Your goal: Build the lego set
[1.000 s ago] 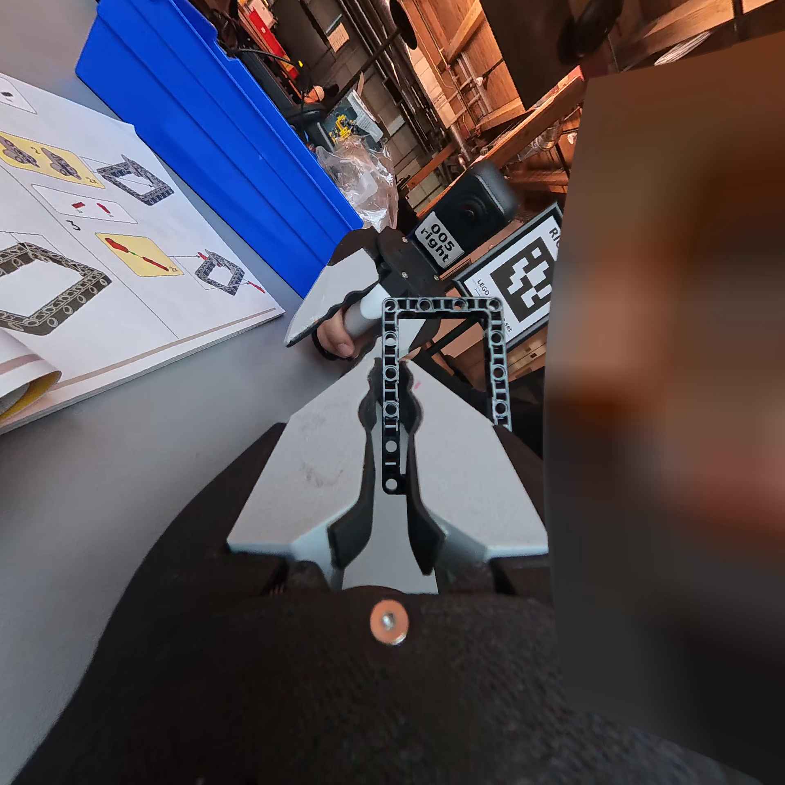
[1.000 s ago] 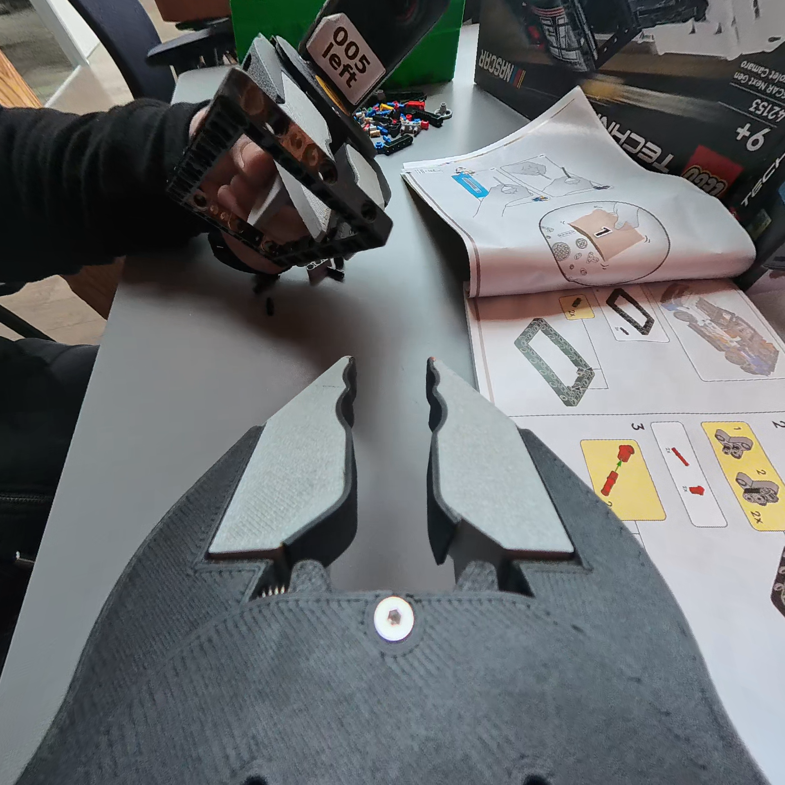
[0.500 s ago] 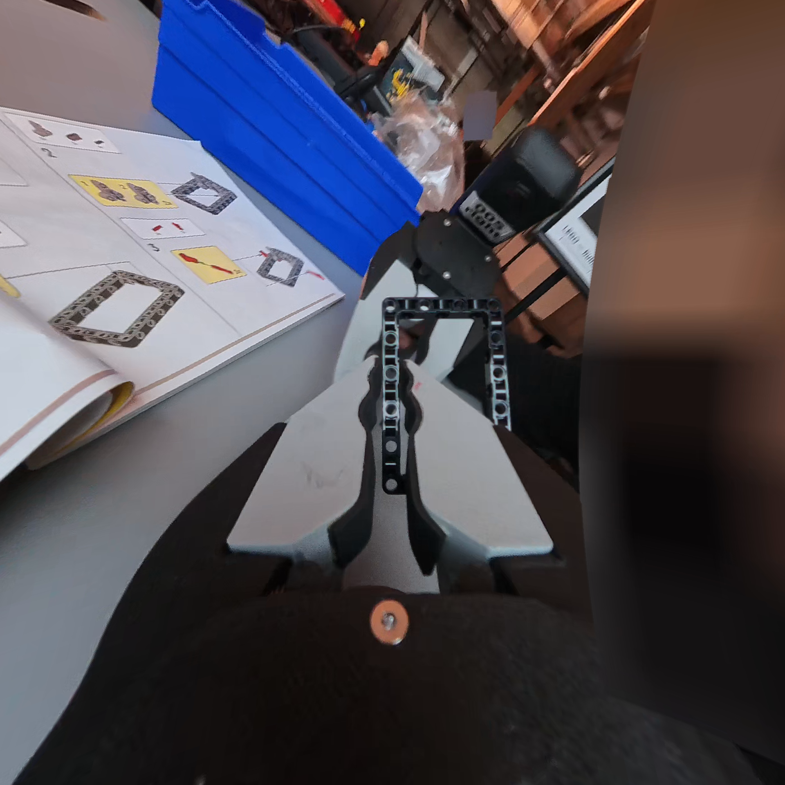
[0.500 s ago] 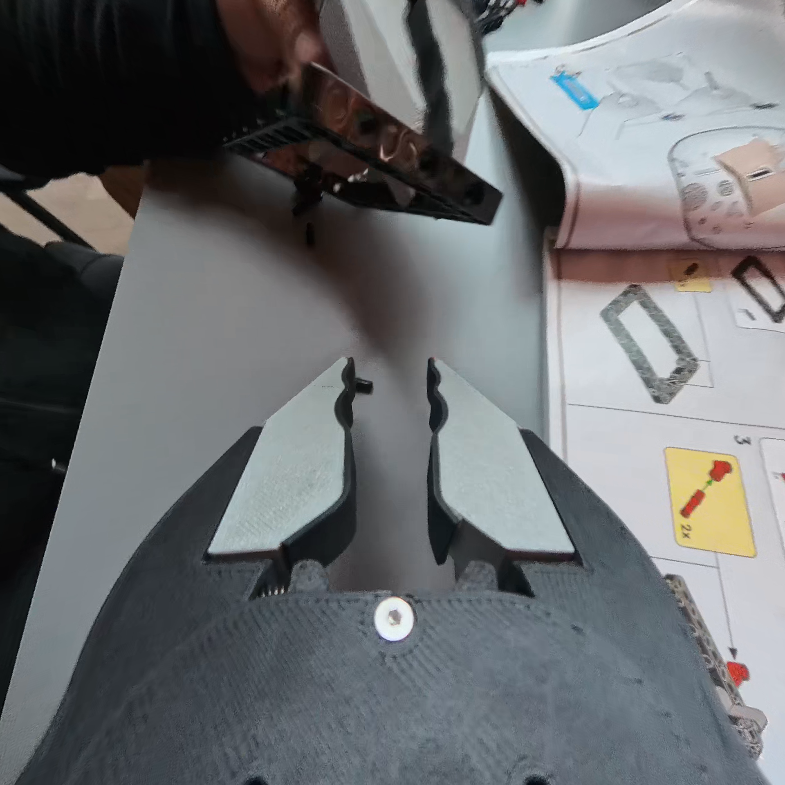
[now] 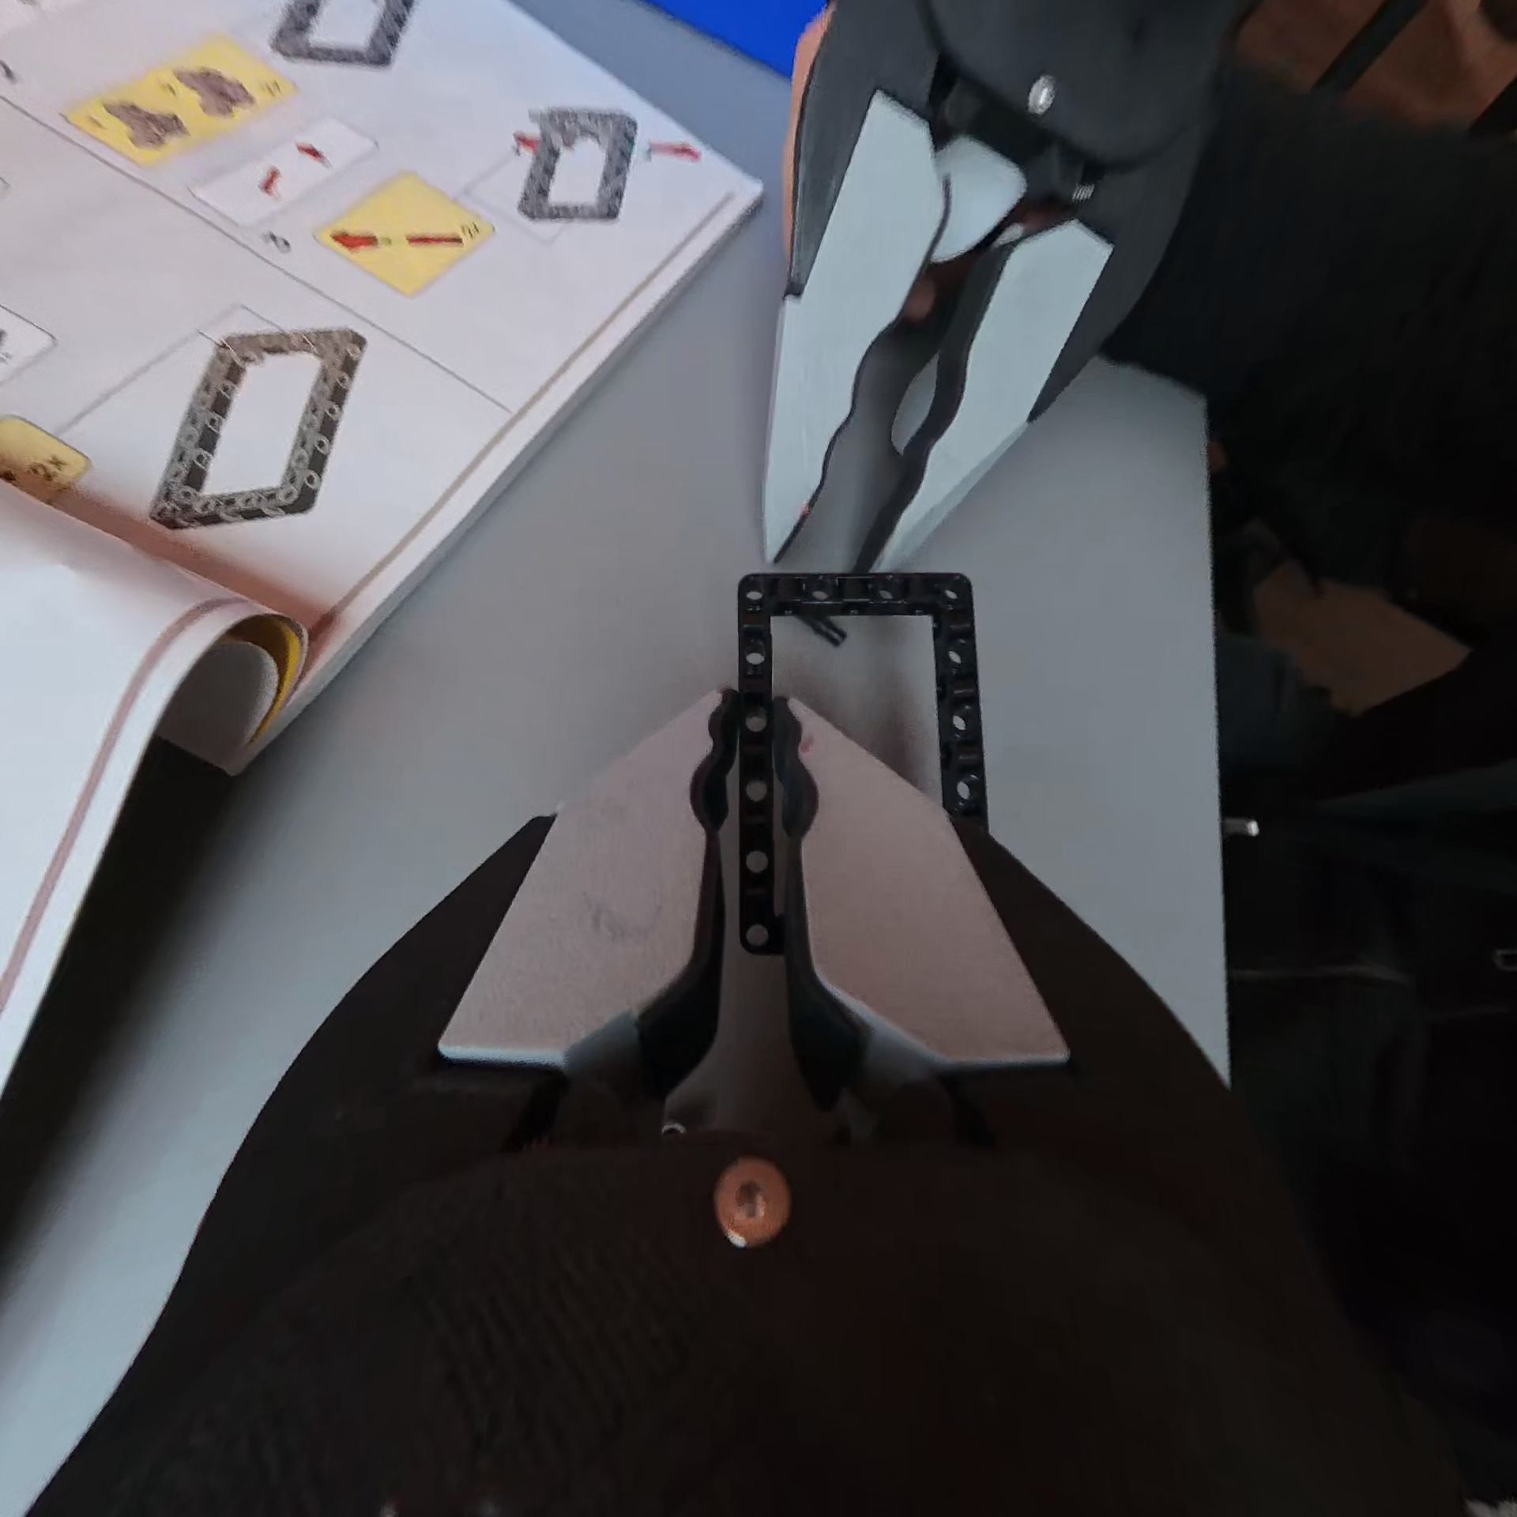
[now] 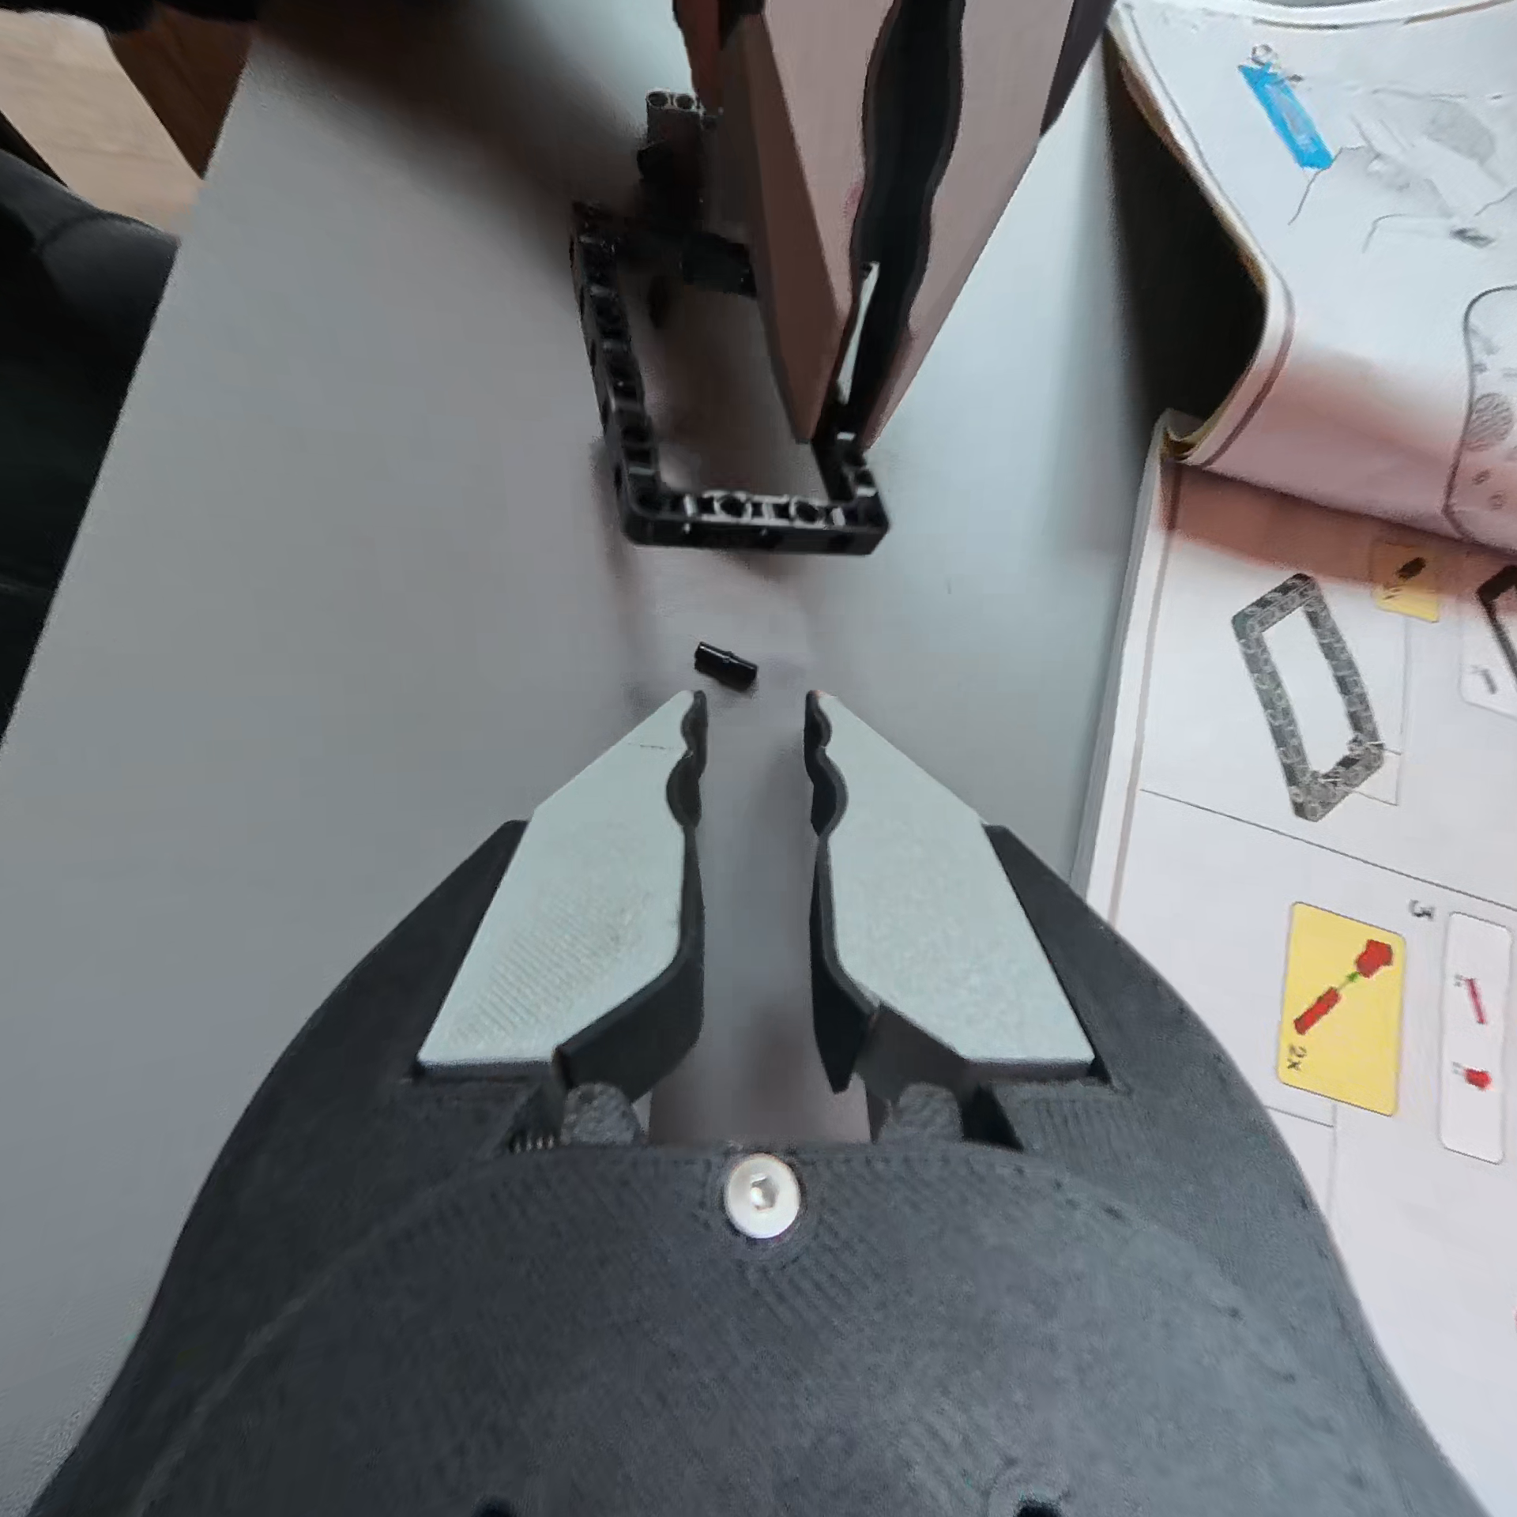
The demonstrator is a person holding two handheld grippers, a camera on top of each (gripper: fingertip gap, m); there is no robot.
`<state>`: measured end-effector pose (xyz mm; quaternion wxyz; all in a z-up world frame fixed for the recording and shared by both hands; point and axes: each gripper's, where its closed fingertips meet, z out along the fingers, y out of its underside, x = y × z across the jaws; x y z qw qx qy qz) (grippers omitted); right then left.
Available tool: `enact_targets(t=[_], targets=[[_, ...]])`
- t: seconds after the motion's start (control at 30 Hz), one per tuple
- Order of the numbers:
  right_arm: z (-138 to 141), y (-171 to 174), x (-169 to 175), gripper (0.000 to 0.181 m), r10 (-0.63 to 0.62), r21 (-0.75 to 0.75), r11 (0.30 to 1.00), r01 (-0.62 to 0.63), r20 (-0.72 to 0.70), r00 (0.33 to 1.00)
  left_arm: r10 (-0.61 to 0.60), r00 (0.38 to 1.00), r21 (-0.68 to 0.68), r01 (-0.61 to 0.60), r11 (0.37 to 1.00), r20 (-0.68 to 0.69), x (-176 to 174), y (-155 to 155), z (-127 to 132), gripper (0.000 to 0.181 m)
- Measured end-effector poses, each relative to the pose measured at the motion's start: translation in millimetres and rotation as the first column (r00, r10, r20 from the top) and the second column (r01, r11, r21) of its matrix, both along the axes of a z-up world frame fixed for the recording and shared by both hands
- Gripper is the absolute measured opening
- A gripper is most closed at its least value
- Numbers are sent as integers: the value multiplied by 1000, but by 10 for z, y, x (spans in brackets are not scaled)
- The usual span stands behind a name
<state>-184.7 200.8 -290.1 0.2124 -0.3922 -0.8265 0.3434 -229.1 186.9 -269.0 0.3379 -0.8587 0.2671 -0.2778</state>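
My left gripper (image 5: 757,698) is shut on one long side of a black rectangular frame (image 5: 956,698) and holds it low over the grey table (image 5: 533,657). In the right wrist view the frame (image 6: 755,513) lies nearly flat by the table, with the left gripper (image 6: 837,427) clamped on its right side. A small black pin (image 6: 726,659) lies on the table just ahead of my right gripper (image 6: 751,698), which is open and empty. In the left wrist view the right gripper (image 5: 829,525) points down at the frame's far end, and the pin (image 5: 825,630) shows through the frame.
The open instruction booklet (image 5: 271,271) lies left of the frame; in the right wrist view it (image 6: 1346,657) is on the right. A blue bin (image 5: 739,25) edge shows at the back. Small grey and black parts (image 6: 681,123) lie beyond the frame. The table edge (image 5: 1215,739) is close on the right. The left gripper's tips are roughly 6 cm from the right gripper's.
My left gripper has brought the frame down from the air to the table. My right gripper has moved forward toward the frame, and a black pin now lies by its tips.
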Motion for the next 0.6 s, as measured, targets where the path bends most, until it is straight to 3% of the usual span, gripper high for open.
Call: enact_targets(t=[0.13, 0.23, 0.4, 0.6], targets=[[32, -25, -45, 15, 41, 69, 997, -37, -68, 997, -17, 998, -19, 15, 1000, -64, 3, -26, -97, 5], [-26, -67, -27, 28, 71, 60, 996, -69, -28, 997, -19, 997, -31, 17, 999, -81, -7, -38, -127, 5], [0, -67, -68, 20, 85, 62, 995, -82, -46, 995, -35, 991, -53, 28, 998, -127, -16, -68, -202, 5], [-46, -112, -74, 23, 103, 53, 993, -103, -12, 995, -43, 988, -70, 33, 997, -150, -12, -78, -267, 5]])
